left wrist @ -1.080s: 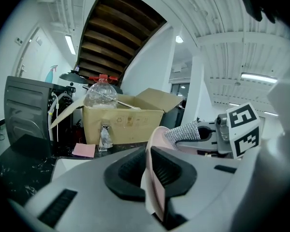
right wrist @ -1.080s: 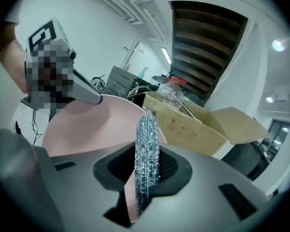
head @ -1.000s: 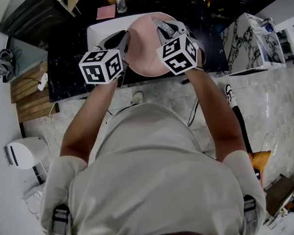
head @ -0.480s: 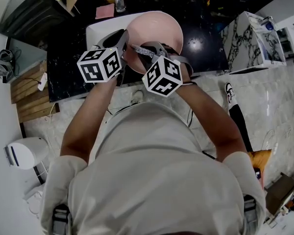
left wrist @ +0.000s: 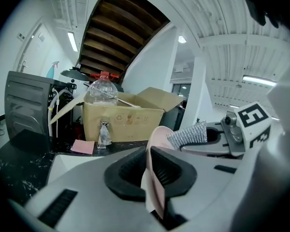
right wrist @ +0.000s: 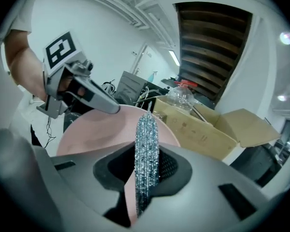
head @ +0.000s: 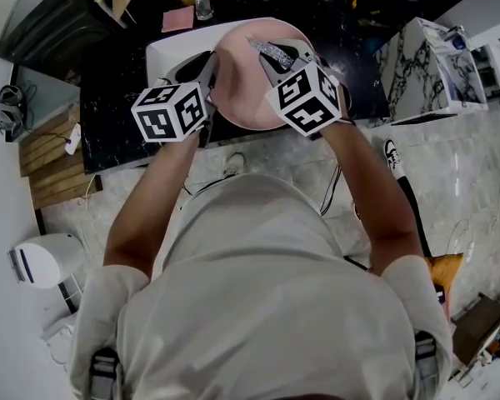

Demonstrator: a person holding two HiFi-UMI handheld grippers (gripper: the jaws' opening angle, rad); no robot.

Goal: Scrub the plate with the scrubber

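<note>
An open cardboard box stands behind on the dark surface, with a clear bottle rising above it, base hidden. The left claw pinches the rim of the pink plate, which is tilted over a white basin. The right claw clamps the silvery scrubber, its long axis pointing forward over the plate's face.

Plate: pink, smooth, matt. Scrubber: silvery, glittering, rough mesh. Countertop under plate: black, glossy, speckled stone. Box behind plate: brown matt cardboard.
</note>
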